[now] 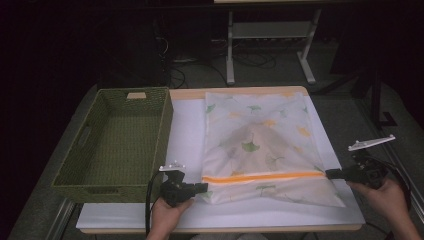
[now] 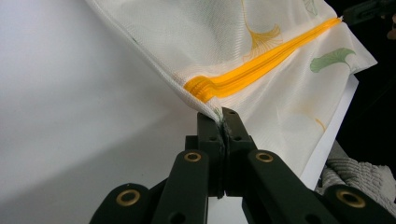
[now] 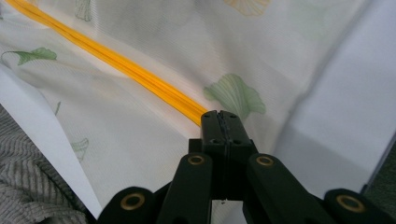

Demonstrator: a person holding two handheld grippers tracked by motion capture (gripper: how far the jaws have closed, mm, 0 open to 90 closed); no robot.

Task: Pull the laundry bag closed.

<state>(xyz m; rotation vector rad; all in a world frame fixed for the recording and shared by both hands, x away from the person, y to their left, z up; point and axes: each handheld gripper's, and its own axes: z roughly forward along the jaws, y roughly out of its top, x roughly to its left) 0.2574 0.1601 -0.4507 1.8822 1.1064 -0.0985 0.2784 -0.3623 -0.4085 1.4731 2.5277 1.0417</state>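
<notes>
A: Where's the mesh bag (image 1: 260, 145)?

B: Flat on the white table (image 1: 185, 130), just right of the green basket (image 1: 117, 142).

A: And the 2 grippers?

B: The left gripper (image 2: 221, 113) pinches the bag's edge by one end of the orange zipper (image 2: 261, 65); the right gripper (image 3: 221, 115) is clamped at the zipper's other end.

Two hand-held grippers, black throughout

Each of the left gripper (image 2: 223, 114) and right gripper (image 3: 221, 116) has flat black jaws on paired link arms with brass-ringed pivots behind the fingertips and small dark screws near them; a grey three-cornered plate (image 1: 371, 142) tops each body, a black cable (image 1: 148, 205) trailing behind.
</notes>
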